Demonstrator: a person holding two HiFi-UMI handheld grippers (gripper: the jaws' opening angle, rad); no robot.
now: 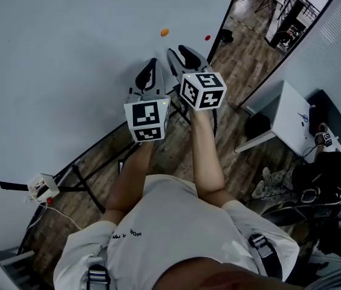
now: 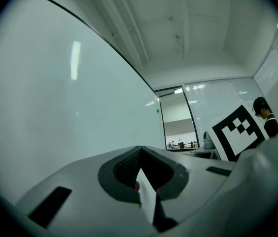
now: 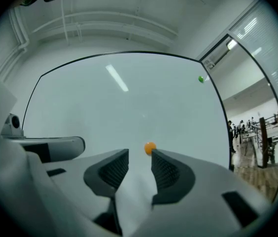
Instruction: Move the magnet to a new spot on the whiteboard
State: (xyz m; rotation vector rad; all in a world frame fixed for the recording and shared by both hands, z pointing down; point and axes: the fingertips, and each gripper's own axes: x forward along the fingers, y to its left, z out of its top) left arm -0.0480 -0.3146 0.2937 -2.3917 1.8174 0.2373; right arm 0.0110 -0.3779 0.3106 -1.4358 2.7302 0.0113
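The right gripper [image 3: 139, 153], jaws apart and empty, points at the orange magnet [image 3: 150, 147] on the whiteboard [image 3: 129, 98] just beyond its tips, probably approaching, and next must advance straight and squeeze.

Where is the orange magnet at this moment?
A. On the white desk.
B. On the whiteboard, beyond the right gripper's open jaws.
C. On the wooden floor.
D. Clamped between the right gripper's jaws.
B: the orange magnet sits on the whiteboard past the tips of the right gripper, whose jaws stand apart and empty.
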